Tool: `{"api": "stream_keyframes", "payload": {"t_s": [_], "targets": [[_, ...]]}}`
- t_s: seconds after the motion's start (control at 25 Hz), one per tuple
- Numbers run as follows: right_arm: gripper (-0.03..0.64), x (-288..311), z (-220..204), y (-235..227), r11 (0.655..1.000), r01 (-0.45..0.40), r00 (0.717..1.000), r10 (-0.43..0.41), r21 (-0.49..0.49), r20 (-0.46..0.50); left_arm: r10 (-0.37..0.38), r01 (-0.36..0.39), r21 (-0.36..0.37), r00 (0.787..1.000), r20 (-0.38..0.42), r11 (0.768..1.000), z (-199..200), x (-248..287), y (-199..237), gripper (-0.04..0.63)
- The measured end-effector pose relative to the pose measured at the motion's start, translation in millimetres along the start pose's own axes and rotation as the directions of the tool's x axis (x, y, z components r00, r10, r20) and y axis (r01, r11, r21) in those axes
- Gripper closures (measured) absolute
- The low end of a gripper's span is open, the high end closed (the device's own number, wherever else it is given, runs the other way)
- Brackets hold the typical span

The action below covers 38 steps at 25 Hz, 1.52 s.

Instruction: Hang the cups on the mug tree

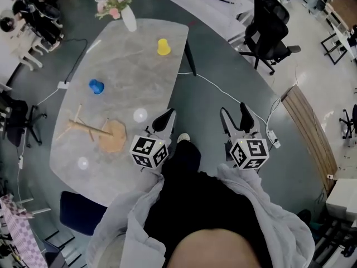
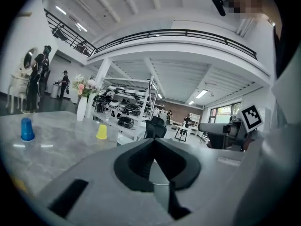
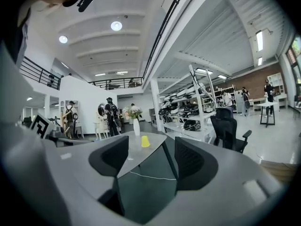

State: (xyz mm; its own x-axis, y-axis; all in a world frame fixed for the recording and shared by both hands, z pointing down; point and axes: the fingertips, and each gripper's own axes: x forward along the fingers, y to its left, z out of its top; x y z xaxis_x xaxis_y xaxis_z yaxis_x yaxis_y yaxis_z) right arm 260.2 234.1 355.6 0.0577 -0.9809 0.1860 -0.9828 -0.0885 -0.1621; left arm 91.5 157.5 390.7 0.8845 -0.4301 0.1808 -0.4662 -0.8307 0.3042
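Left gripper (image 1: 165, 118), jaws together and empty, reaches the grey marble table (image 1: 139, 66) in the head view; right gripper (image 1: 234, 113), wide and empty, hangs over dark floor (image 1: 201, 110). Wooden mug tree (image 1: 103, 133), blue plastic cup (image 1: 96, 86) and yellow plastic cup (image 1: 163, 47) sit apart. Left gripper view catches both cups; right gripper view only the yellow, plus white shelving (image 3: 188, 112).

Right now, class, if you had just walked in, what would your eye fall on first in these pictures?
A blue cup and a yellow cup stand out brightly on the grey table, with a vase of flowers at its far end. The wooden mug tree near the left edge is bare. At the near side, the left gripper has its fingers together, and the right gripper is open and empty.
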Motion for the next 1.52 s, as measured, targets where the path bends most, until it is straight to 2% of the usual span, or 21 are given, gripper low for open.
{"api": "stream_keyframes", "payload": {"t_s": [0.24,0.48,0.68,0.88,1.04,1.24,1.52], "targets": [[0.318,89.7,18.5,-8.5,0.998,-0.068,0.998,0.068,-0.012,-0.016,0.042,-0.042,0.000,0.999,0.029,0.999,35.4,53.9,59.6,0.598],[0.318,170.8,26.8,0.1,0.987,-0.159,0.987,0.158,-0.025,-0.040,0.101,-0.101,-0.025,0.995,0.019,0.995,43.7,75.8,105.3,0.598],[0.319,214.9,17.1,29.5,0.962,-0.271,0.960,0.267,-0.034,-0.086,0.176,-0.175,-0.069,0.984,0.001,0.982,33.7,68.4,132.2,0.598],[0.319,248.0,5.6,52.9,0.938,-0.346,0.932,0.338,-0.036,-0.134,0.233,-0.232,-0.095,0.973,-0.005,0.968,29.1,62.1,157.4,0.598],[0.321,282.2,-2.3,59.5,0.914,-0.402,0.905,0.386,-0.060,-0.178,0.307,-0.304,-0.133,0.952,0.005,0.943,28.8,61.1,181.9,0.598],[0.319,337.5,-6.7,64.0,0.878,-0.471,0.866,0.441,-0.087,-0.234,0.403,-0.395,-0.192,0.915,-0.001,0.898,30.6,70.8,217.0,0.598],[0.319,421.9,-32.5,60.3,0.848,-0.523,0.821,0.474,-0.084,-0.319,0.492,-0.483,-0.259,0.870,-0.032,0.836,26.2,95.9,267.3,0.598]]}}
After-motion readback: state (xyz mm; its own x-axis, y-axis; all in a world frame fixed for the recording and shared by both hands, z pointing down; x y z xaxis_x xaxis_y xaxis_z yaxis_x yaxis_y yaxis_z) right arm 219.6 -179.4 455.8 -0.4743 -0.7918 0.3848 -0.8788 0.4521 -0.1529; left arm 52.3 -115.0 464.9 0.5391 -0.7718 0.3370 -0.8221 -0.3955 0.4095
